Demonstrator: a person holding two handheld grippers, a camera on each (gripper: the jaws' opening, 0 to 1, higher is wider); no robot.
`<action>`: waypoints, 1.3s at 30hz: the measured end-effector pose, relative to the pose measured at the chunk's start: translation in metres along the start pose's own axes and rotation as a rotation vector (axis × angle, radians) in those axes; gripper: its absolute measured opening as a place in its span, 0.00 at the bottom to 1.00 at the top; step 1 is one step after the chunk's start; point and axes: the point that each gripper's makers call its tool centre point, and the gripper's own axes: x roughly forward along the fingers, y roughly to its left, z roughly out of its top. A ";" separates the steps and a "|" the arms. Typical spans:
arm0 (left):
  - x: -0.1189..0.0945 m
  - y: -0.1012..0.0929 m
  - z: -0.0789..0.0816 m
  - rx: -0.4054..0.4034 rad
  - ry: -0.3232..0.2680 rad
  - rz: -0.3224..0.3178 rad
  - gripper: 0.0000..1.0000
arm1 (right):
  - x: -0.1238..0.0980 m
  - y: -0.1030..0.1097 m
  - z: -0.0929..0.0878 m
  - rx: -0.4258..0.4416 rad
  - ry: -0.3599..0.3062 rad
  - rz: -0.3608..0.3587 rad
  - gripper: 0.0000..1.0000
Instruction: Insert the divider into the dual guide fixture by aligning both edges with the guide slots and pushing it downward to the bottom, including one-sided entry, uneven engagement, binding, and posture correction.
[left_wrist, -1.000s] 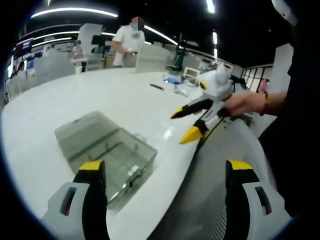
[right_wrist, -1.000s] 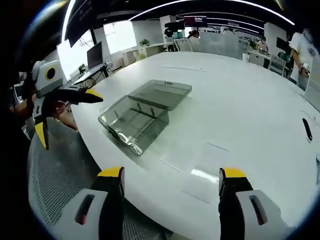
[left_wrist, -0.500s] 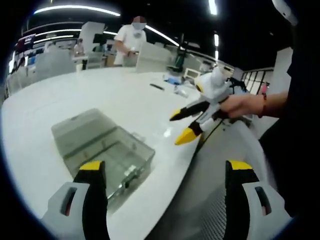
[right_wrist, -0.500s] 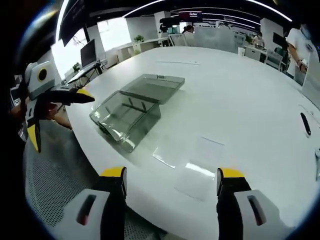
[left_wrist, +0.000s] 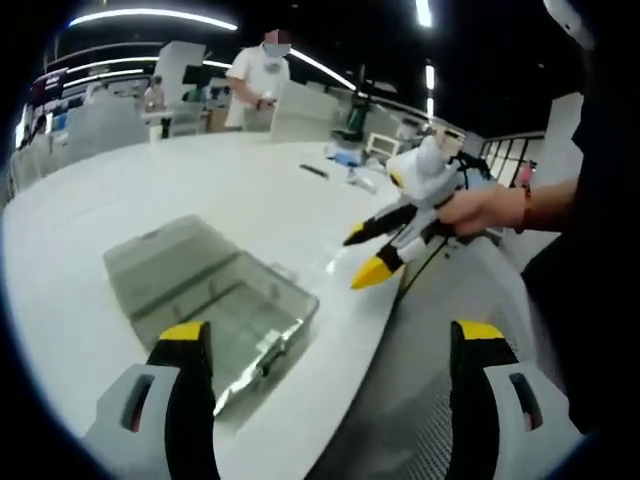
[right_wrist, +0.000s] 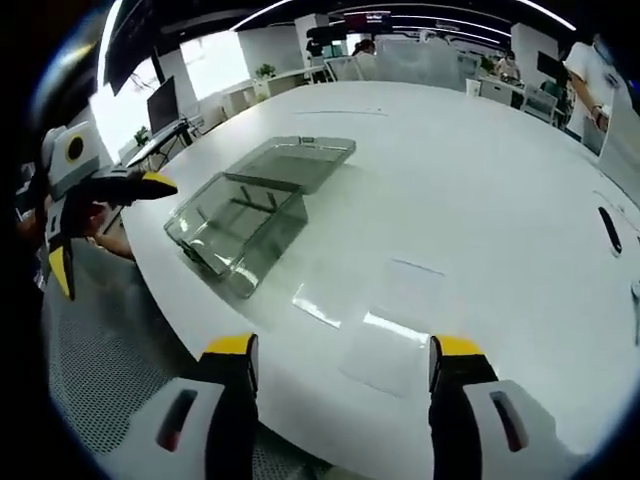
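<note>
A clear plastic fixture box (right_wrist: 238, 222) with guide ribs inside stands near the table's edge, its lid (right_wrist: 296, 160) laid open behind it. The box (left_wrist: 215, 292) lies just beyond my left gripper (left_wrist: 330, 338), which is open and holds nothing. Clear flat divider sheets (right_wrist: 385, 340) lie on the white table right in front of my right gripper (right_wrist: 345, 350), which is open and apart from them. Off to one side of the box hangs the left gripper (right_wrist: 98, 222), open. A hand holds the right gripper (left_wrist: 358, 257) open above the table edge.
The round white table (right_wrist: 480, 190) curves away, with its edge close to both grippers. A black pen-like object (right_wrist: 607, 230) lies far right. Small items (left_wrist: 345, 163) sit at the far side, near a standing person (left_wrist: 262, 80). A mesh chair seat (left_wrist: 430, 410) is below the edge.
The right gripper view has crept forward, so the clear sheets now lie closer between its jaws. The left gripper view has barely shifted. Both grippers stay open.
</note>
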 end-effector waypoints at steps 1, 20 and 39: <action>0.000 0.000 0.000 -0.001 -0.002 0.000 0.98 | 0.000 -0.001 -0.001 0.002 0.005 -0.005 0.66; 0.003 0.002 -0.002 -0.002 0.011 0.003 0.97 | 0.011 -0.010 -0.013 0.032 0.066 -0.031 0.57; 0.006 -0.002 -0.004 -0.002 0.018 -0.006 0.96 | 0.018 -0.027 -0.015 0.045 0.095 -0.110 0.45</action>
